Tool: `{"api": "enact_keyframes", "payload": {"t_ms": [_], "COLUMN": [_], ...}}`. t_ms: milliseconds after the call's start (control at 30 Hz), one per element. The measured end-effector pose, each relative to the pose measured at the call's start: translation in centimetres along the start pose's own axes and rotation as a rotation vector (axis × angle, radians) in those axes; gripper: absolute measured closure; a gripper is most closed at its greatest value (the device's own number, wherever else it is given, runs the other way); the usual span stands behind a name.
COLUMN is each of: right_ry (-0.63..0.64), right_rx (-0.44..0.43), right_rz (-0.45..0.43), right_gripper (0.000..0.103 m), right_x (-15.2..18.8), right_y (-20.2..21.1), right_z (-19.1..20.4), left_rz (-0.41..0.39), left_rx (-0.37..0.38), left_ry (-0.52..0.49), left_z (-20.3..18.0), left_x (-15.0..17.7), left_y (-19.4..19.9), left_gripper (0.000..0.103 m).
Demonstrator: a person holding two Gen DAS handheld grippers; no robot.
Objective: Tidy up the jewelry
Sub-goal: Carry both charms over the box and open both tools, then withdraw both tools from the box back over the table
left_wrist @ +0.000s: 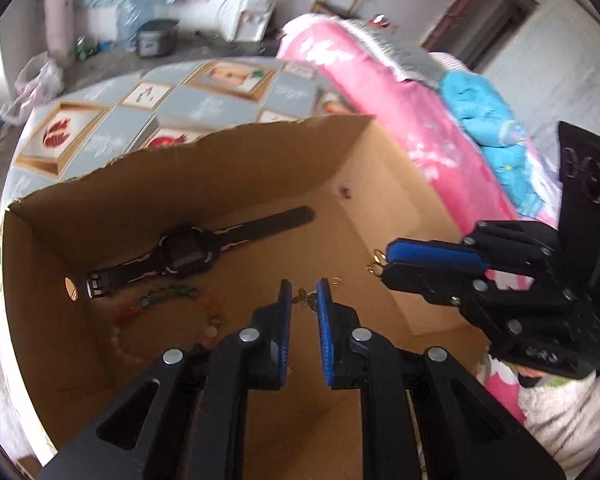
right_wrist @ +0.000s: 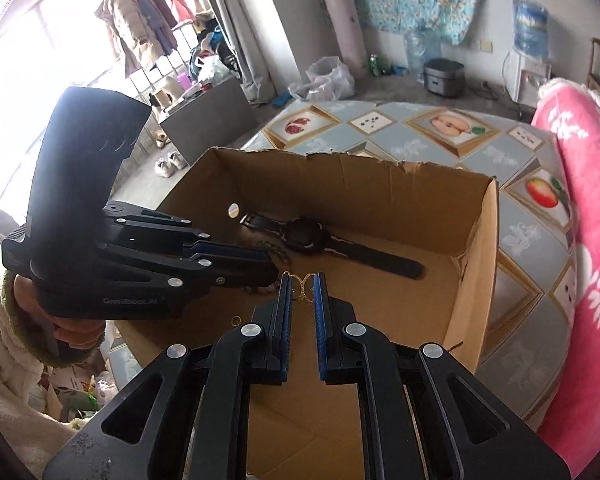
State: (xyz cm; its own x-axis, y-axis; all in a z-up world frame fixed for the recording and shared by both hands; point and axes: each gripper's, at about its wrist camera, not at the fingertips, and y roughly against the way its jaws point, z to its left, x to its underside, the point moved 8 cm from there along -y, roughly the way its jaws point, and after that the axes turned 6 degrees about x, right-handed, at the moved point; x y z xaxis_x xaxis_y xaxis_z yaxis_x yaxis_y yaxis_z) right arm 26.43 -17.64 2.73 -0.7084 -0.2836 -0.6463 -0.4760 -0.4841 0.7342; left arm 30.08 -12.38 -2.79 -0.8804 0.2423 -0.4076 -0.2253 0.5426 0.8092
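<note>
Both tongs, left (left_wrist: pixel 304 294) and right (right_wrist: pixel 303 286), pinched a light, limp gold chain (right_wrist: pixel 302 283) over the box (right_wrist: pixel 472 240), likeliest to tangle or slip.

Daylight from window (right_wrist: pixel 40 40), glare; left view motion-blurred; fisheye edges warped.

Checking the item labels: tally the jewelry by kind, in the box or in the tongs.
Wristwatch: 1, on the cardboard box floor
Beaded bracelet: 1, on the floor
Gold chain: 1, strung between the left tongs and right tongs
Total: 3
</note>
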Motion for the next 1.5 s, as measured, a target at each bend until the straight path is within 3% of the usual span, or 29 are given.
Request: {"api": "enact_keyframes", "payload": {"t_ms": [67,200,333,567,633,733,833,933,1100,1200,1500], "right_ry": [-0.024,-0.041,-0.049,-0.075,-0.074,-0.057,-0.035,-0.012,-0.036,-0.040,-0.031], "right_rx": [0.004,0.004,0.025,0.054,0.052,0.024,-0.045,-0.158,-0.265,-0.256,-0.205], "right_rz": [0.007,-0.023,-0.065,-0.165,-0.205,-0.271,-0.335,-0.321,-0.162,-0.063,-0.007], "right_gripper": [0.091,0.091,0.089,0.079,0.076,0.069,0.064,0.055,0.050,0.050,0.079], "right_x": [0.1,-0.1,-0.1,0.7,1.3,2.6,5.1,8.7,13.6,15.2,13.3], "right_y": [-0.3,0.4,1.7,6.2,7.9,10.6,12.8,12.7,6.3,1.7,-4.5], "right_z": [-0.6,-1.7,-2.2,-2.3,-1.7,-0.5,1.4,4.1,8.6,10.7,12.9], "left_rz": [0.017,0.009,-0.019,-0.137,-0.193,-0.293,-0.400,-0.455,-0.424,-0.381,-0.205], "left_rx": [0.007,-0.002,-0.015,-0.031,-0.027,-0.055,-0.159,-0.221,-0.245,-0.246,-0.439], "left_ry": [0.025,0.026,0.019,-0.004,-0.006,-0.027,-0.025,0.033,0.100,0.085,-0.124], "left_z": [0.2,0.6,0.8,0.5,0.5,0.7,1.9,3.5,5.0,4.8,4.3], "left_x": [-0.3,-0.2,-0.7,0.0,1.1,3.3,7.0,11.9,18.3,20.6,23.0], "left_y": [-0.8,-0.8,-0.4,4.5,7.1,11.0,14.9,17.0,15.6,13.1,5.2], "left_gripper": [0.090,0.078,0.076,0.075,0.075,0.066,0.061,0.059,0.059,0.059,0.059]}}
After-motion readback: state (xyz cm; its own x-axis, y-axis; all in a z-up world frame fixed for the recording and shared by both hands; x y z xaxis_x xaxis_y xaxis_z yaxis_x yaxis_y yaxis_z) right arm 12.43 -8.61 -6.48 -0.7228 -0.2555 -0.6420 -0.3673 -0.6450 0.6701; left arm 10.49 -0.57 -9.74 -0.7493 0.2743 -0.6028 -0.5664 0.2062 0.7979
